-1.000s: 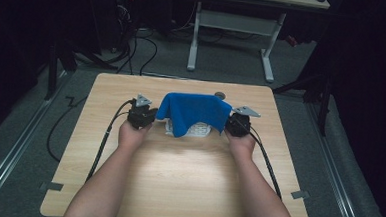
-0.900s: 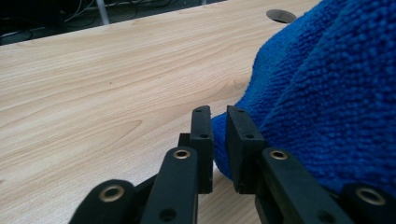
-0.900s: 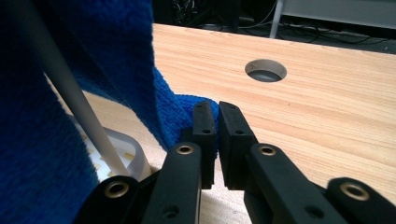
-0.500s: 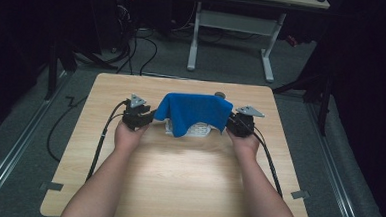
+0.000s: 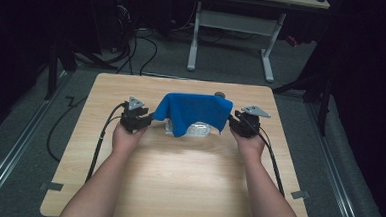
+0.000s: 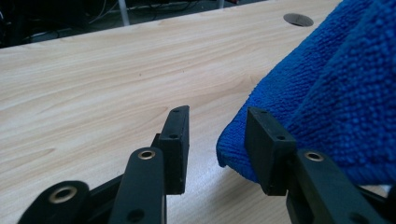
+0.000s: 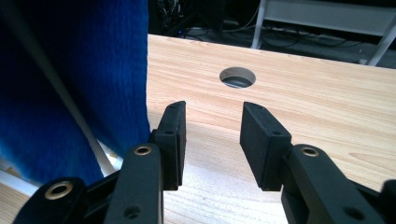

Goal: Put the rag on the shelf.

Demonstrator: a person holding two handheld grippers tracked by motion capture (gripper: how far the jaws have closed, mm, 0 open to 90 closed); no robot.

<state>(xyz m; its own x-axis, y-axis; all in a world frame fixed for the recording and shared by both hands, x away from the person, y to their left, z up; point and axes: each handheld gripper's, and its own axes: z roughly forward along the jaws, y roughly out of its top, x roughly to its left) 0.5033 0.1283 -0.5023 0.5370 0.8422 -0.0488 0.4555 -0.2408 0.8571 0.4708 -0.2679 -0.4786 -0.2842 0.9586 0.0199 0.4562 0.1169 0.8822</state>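
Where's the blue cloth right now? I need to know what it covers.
In the high view the blue cloth drapes a clear container mid-table, between the left gripper and right gripper.

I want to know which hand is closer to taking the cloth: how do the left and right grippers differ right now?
The left gripper has the blue cloth edge reaching into its gap and against one jaw; the right gripper has bare table between its jaws, the cloth hanging beside it. In the high view, the left gripper sits at the cloth's left end, the right gripper at its right end. Both are open and hold nothing.
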